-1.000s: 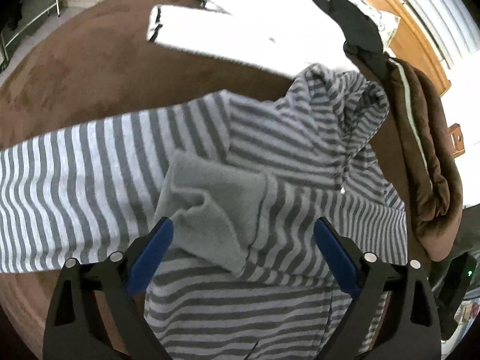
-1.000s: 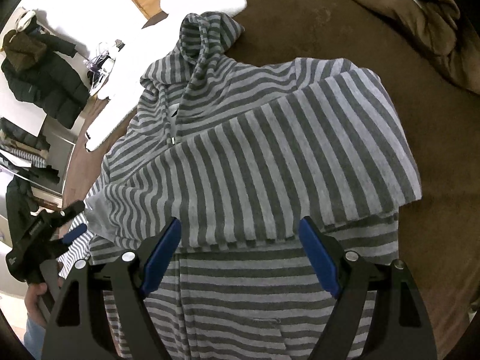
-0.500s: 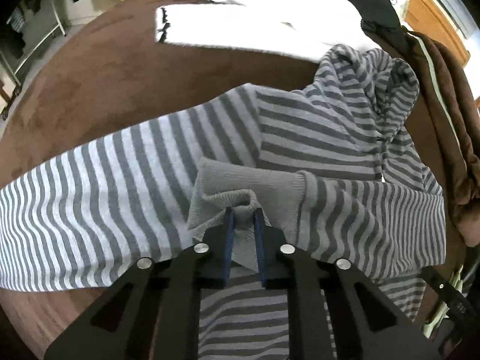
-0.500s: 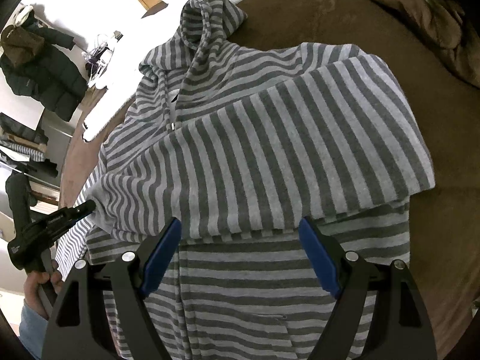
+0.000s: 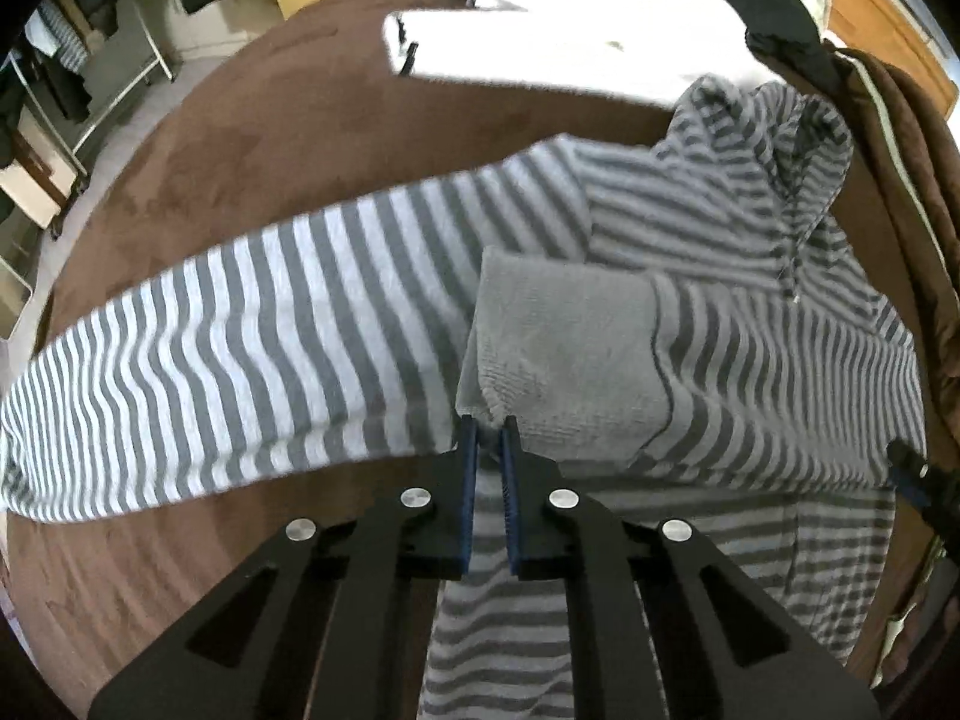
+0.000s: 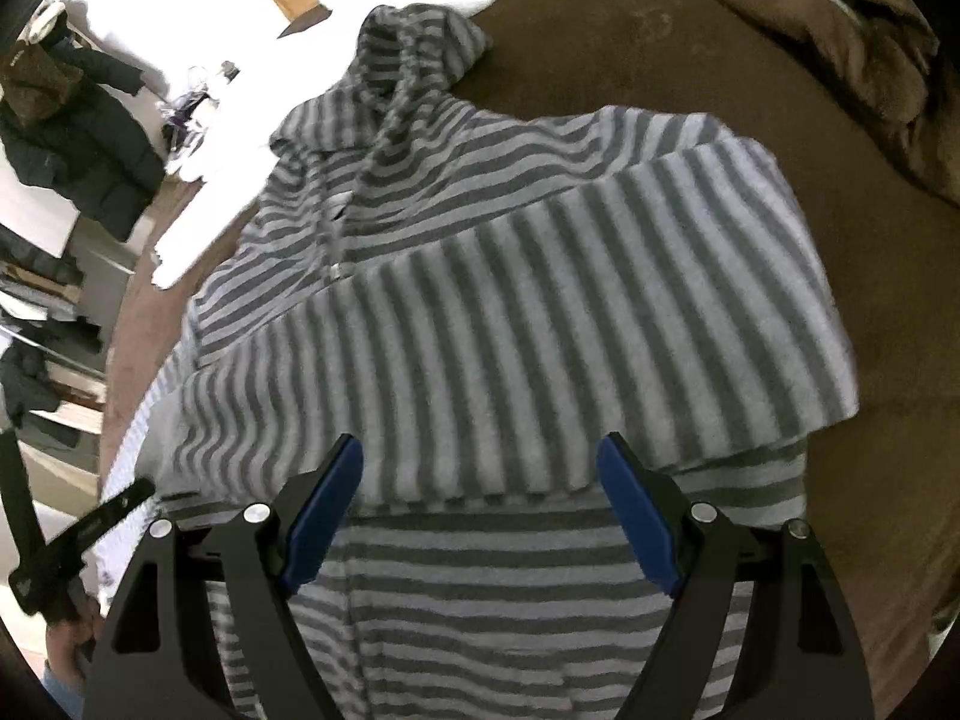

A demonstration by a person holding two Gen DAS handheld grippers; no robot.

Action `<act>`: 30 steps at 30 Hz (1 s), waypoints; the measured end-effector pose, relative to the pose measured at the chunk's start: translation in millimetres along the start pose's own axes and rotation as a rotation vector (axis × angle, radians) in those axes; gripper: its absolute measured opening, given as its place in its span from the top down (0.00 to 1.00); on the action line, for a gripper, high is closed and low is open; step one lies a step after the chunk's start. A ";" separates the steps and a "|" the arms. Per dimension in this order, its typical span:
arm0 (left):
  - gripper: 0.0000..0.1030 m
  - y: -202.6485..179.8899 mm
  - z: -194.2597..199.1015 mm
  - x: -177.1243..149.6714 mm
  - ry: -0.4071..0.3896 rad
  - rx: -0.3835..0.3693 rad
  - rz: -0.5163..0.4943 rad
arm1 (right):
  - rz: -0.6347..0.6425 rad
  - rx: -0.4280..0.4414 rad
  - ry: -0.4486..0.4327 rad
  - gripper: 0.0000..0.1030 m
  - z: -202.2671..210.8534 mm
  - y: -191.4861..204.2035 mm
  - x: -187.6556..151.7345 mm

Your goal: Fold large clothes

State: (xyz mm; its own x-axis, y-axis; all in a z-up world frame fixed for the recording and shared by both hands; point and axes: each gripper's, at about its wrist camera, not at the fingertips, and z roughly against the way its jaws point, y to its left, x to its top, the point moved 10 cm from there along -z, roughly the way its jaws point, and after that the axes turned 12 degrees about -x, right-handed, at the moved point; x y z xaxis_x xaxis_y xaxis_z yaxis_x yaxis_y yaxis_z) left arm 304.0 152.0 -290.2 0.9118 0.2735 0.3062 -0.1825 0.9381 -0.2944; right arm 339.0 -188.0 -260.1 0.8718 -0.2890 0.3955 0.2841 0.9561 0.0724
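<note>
At the bottom centre of the left wrist view, I am holding my left hand-held gripper (image 5: 487,438) pinched narrow on the plain grey cuff (image 5: 558,348) of the striped hoodie (image 5: 750,312). The cuff's sleeve (image 6: 540,354) is lying folded across the chest. The other sleeve (image 5: 228,348) is stretching out flat toward the left edge. In the right wrist view, my right hand-held gripper (image 6: 480,504) is hovering wide at the bottom, gripping nothing, above the hoodie's body. The hoodie is lying spread on a brown blanket (image 5: 288,138). Farther off, at the top, a white garment (image 5: 540,42) is lying beside the hood (image 5: 774,138).
</note>
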 end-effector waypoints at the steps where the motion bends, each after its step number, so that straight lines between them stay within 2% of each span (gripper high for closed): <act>1: 0.89 2.4 -5.6 -3.6 0.013 0.015 -0.010 | -0.003 -0.028 -0.007 0.22 -1.4 -5.8 3.3; 6: 0.89 8.0 -20.8 -8.6 0.041 0.043 -0.029 | 0.008 -0.150 -0.014 0.19 -22.0 -40.7 14.0; 9: 0.88 12.1 -28.6 -10.0 0.038 0.041 -0.011 | 0.011 -0.123 0.046 0.18 -49.5 -50.8 8.6; 11: 0.84 12.4 -34.0 -10.6 0.027 0.053 -0.013 | 0.062 -0.129 0.032 0.10 -53.4 -44.6 8.5; 13: 0.84 12.0 -36.1 -10.8 0.019 0.055 -0.011 | 0.109 -0.172 0.024 0.09 -57.2 -41.6 5.7; 19: 0.83 12.2 -32.7 -13.5 0.020 0.033 0.020 | 0.109 -0.162 0.018 0.08 -57.6 -43.6 5.6; 24: 0.84 2.8 -5.0 5.5 0.010 0.022 -0.022 | 0.142 -0.153 0.029 0.08 -49.6 -37.9 8.4; 25: 0.77 -0.8 2.3 11.2 -0.001 0.019 -0.030 | 0.145 -0.143 0.021 0.08 -43.9 -37.2 12.3; 26: 0.65 -5.9 11.0 18.7 -0.012 0.014 -0.037 | 0.146 -0.136 0.012 0.08 -37.8 -38.0 14.8; 28: 0.47 -19.5 24.4 34.6 -0.033 -0.004 -0.062 | 0.134 -0.109 -0.014 0.08 -24.4 -36.9 26.0; 30: 0.41 -33.9 30.8 45.8 -0.045 -0.027 -0.086 | 0.114 -0.062 -0.038 0.08 -10.7 -33.7 41.5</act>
State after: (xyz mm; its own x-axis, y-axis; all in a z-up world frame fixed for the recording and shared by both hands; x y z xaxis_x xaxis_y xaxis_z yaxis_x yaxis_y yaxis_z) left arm 340.7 139.3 -238.3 0.9062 0.2017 0.3717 -0.0936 0.9528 -0.2888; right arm 369.9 -232.7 -255.8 0.8847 -0.1754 0.4320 0.2090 0.9774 -0.0311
